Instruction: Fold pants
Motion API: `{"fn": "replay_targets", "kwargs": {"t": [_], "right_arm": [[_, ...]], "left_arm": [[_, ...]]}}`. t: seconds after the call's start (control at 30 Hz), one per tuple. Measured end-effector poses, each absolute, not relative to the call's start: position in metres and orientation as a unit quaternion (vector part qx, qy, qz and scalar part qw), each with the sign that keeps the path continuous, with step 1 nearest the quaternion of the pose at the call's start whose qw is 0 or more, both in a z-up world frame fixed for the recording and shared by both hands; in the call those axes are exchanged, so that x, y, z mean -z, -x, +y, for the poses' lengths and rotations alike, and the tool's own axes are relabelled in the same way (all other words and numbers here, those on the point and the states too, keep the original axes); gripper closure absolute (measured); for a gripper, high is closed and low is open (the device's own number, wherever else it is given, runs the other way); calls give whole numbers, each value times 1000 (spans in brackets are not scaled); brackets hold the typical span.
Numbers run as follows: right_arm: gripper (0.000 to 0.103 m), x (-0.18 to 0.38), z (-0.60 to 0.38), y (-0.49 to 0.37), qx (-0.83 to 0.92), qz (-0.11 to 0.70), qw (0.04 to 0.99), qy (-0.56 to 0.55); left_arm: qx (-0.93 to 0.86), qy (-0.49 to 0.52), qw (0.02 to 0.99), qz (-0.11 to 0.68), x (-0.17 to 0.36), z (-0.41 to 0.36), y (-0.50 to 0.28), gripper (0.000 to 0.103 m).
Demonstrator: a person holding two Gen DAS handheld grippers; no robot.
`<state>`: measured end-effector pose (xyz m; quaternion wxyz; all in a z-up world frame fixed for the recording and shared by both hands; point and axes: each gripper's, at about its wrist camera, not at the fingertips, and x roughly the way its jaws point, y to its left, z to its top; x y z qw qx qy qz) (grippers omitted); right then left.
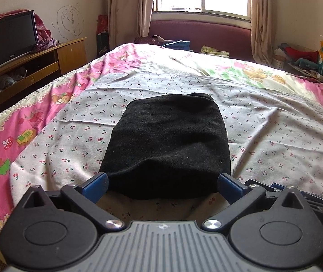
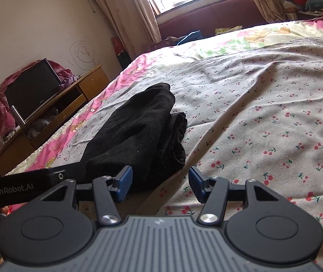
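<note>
Left wrist view: black pants folded into a compact, smooth-topped rectangle on the cherry-print sheet of the bed, near edge bulging between the wide-open left tongs, perhaps touching the blue pads. Right wrist view: same bundle seen side-on, stacked layers and a looser rumpled fold on its right flank; right tongs open, gripping nothing, just beside its near corner.

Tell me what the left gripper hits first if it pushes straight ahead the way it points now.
The left gripper would most likely meet the near edge of the folded black pants, which sits between its open jaws. Depth is unclear, but nothing else shows in that line.
</note>
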<state>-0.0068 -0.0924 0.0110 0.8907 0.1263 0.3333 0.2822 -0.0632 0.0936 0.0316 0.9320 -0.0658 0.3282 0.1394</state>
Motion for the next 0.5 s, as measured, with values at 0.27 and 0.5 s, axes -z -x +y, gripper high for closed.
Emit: {"fn": "replay_targets", "kwargs": {"t": [0.27, 0.5], "right_arm": [[45, -4, -87, 6, -273, 342, 892, -116], [45, -7, -77, 14, -282, 326, 900, -66]], "left_arm": [[-143, 85, 929, 330, -25, 99, 60, 0], [-155, 52, 933, 320, -28, 92, 61, 0]]}}
